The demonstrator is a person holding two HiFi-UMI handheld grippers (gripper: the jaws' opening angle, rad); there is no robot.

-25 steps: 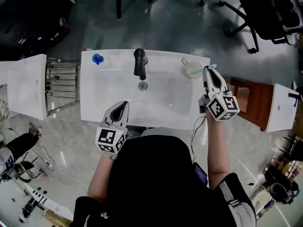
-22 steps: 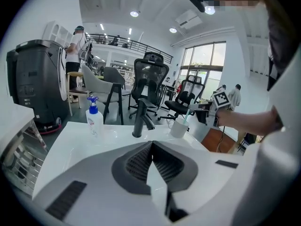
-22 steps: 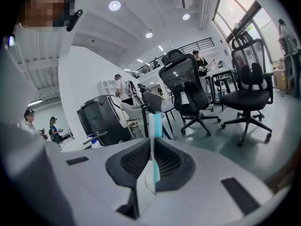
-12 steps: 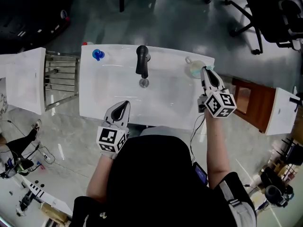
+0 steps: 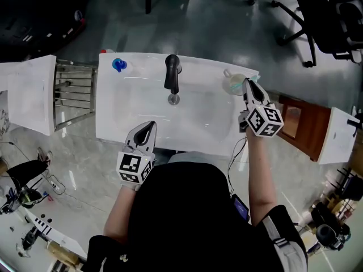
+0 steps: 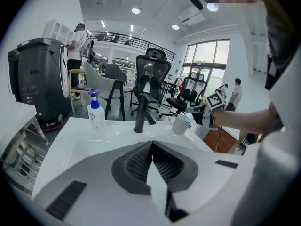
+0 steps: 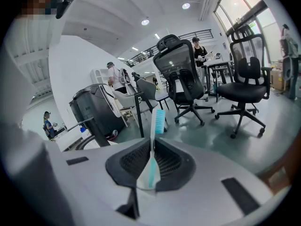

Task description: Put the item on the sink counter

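Note:
My right gripper hovers over the back right corner of the white sink counter, shut on a teal-and-white toothbrush that sticks out past its jaws, bristle head forward. A white mug stands on the counter just left of that gripper's tip, and also shows in the left gripper view as the mug. My left gripper rests at the front edge of the basin, its jaws shut with nothing between them.
A black faucet stands at the back middle of the basin, over the drain. A blue-capped pump bottle is at the back left corner. A metal rack flanks the sink left, a brown cabinet right. Office chairs stand beyond.
The right gripper with the toothbrush has edged slightly inward over the counter's back right corner, near the mug. The left gripper has stayed put.

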